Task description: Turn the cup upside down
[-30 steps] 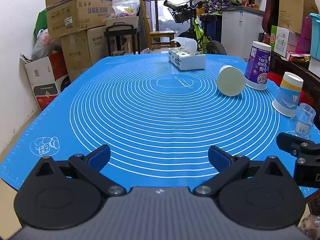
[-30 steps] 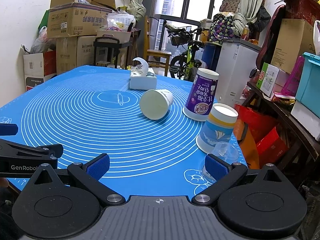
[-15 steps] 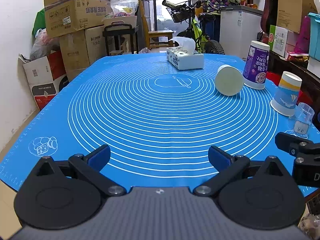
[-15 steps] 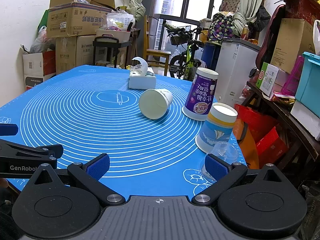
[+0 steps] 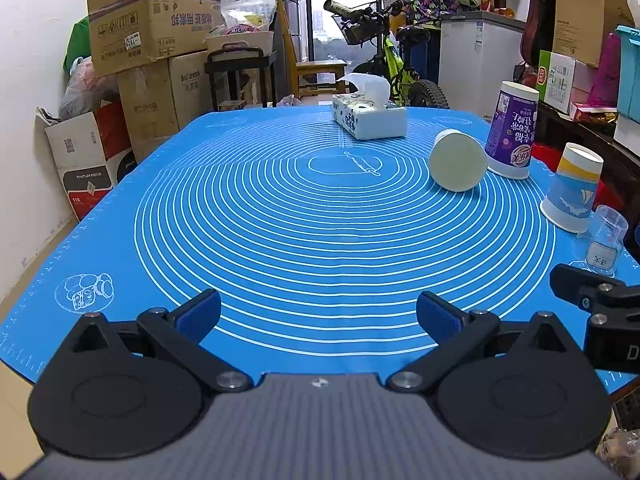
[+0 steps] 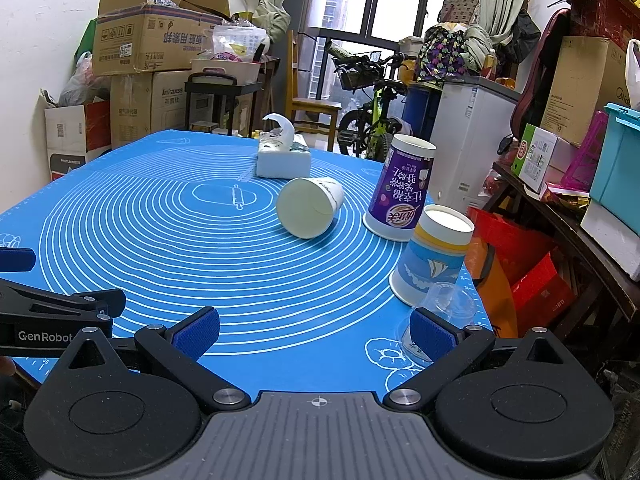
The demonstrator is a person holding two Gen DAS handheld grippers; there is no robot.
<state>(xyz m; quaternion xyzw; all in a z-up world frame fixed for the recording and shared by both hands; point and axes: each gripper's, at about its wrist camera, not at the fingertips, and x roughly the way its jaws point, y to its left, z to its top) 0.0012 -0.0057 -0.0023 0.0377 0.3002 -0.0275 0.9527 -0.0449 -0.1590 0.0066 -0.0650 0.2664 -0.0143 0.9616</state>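
A pale white paper cup (image 5: 458, 160) lies on its side on the blue mat (image 5: 280, 220), mouth toward me; it also shows in the right wrist view (image 6: 308, 207). A tall purple cup (image 6: 402, 188), a blue-and-yellow cup (image 6: 434, 254) and a small clear plastic cup (image 6: 444, 306) stand upside down along the mat's right edge. My left gripper (image 5: 318, 312) is open and empty above the mat's near edge. My right gripper (image 6: 314, 330) is open and empty near the front right, its right finger just in front of the clear cup.
A tissue box (image 5: 370, 118) stands at the far side of the mat. Cardboard boxes (image 5: 148, 36) are stacked at the left, a bicycle (image 6: 372, 112) and a white appliance (image 6: 468, 136) behind, cluttered shelves (image 6: 560, 168) at the right.
The left wrist view has shifted slightly; the mat and cups sit a little nearer. The right gripper and all cups have stayed in place.
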